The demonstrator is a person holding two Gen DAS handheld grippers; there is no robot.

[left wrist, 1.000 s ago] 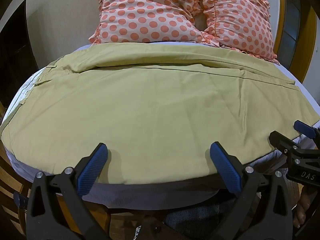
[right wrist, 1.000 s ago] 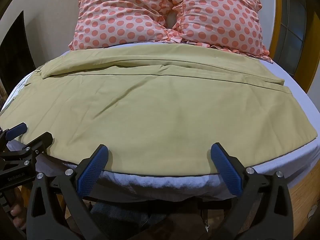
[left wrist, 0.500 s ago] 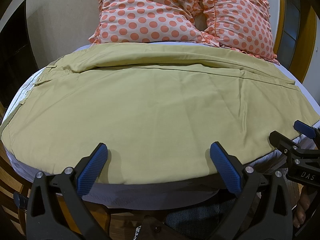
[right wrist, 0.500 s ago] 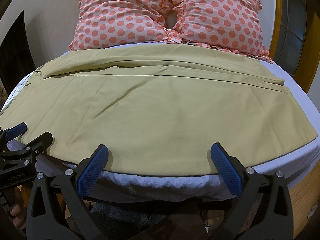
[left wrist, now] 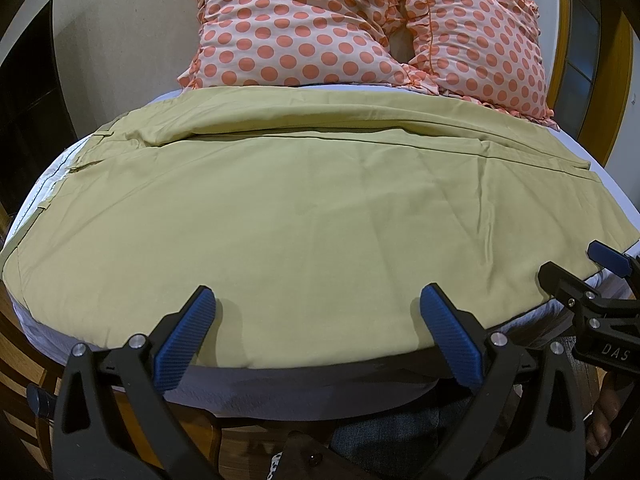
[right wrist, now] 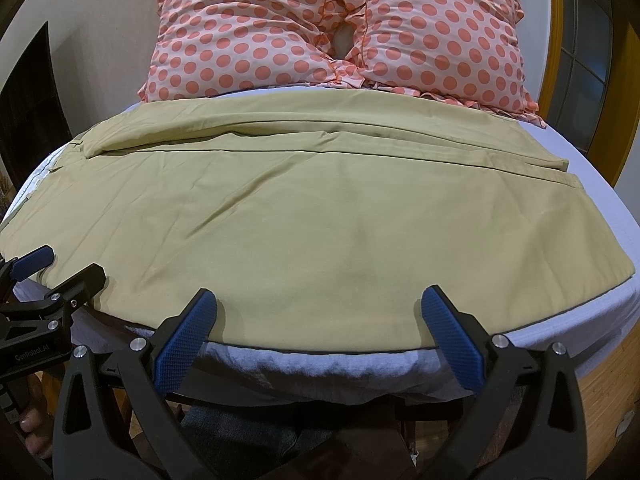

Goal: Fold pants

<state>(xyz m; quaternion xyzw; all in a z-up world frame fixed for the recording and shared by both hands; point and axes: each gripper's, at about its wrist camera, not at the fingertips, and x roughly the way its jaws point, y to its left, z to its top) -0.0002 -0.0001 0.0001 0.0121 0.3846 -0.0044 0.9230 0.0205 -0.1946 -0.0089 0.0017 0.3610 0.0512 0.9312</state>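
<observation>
Left wrist view: the khaki pants [left wrist: 312,208] lie spread across the bed [left wrist: 616,188], waistband toward the left, one leg laid over the other along a lengthwise seam line near the polka-dot pillows [left wrist: 360,28]. The left gripper [left wrist: 316,312] hovers at the near edge of the cloth, fingers [left wrist: 188,332] spread wide and holding nothing. The right gripper [left wrist: 576,264] shows at the right margin, also parted.

Right wrist view: the pants [right wrist: 312,216] reach from the left edge to the hems at right, flat with shallow wrinkles. The right gripper [right wrist: 320,312] is released above the near edge; the left gripper [right wrist: 64,264] sits at left, unclenched. Judgement: the lengthwise fold appears done; the crosswise folds remain.
</observation>
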